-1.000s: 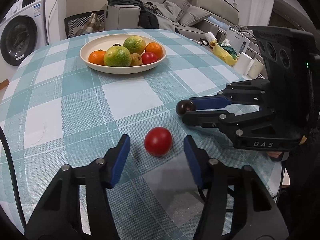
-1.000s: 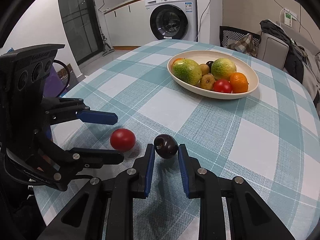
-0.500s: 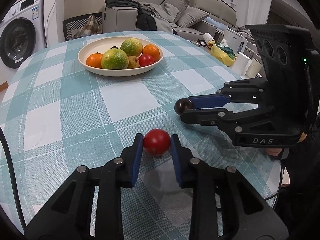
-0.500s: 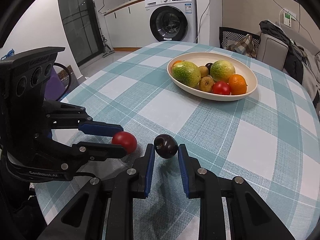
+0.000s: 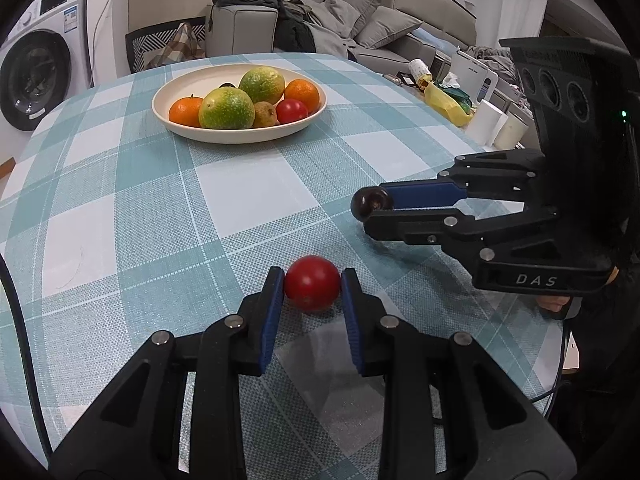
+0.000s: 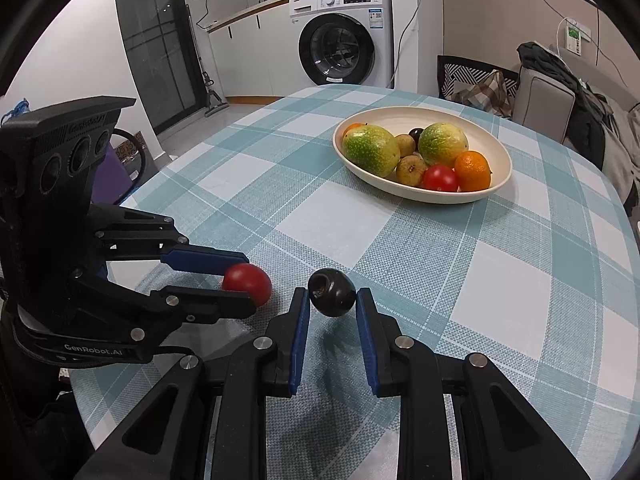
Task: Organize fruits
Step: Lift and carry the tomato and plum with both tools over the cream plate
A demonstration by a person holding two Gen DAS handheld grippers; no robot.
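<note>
A: Fruits are split between two places: two are pinched near the front edge of the teal-and-white checked tablecloth [image 5: 248,184], the rest are piled in the cream oval bowl [image 5: 240,136] further back.

B: And the left gripper [image 5: 312,286]?

A: Clenched. A round red tomato [image 5: 312,282] is squeezed between its blue pads [image 5: 273,312], right at the fingertips, low over the cloth; whether it is lifted cannot be told.

B: The right gripper [image 6: 332,300]?

A: Clamped too, on a small dark purple-black plum-like fruit [image 6: 332,298], which is held clear of the cloth, a shadow being seen beneath it.

B: How are the two set?

A: Side by side, close but apart, both angled down toward the table.

B: What is seen in the bowl?

A: Two large green-yellow citrus fruits [image 6: 370,150], two oranges [image 5: 185,110], a second red tomato [image 6: 439,178], two brownish kiwi-like fruits [image 6: 411,169] and one dark plum [image 6: 416,134] tucked behind.

B: Background?

A: A white washing machine [image 6: 340,46] and a grey sofa [image 5: 400,24] draped with clothes are visible.
</note>
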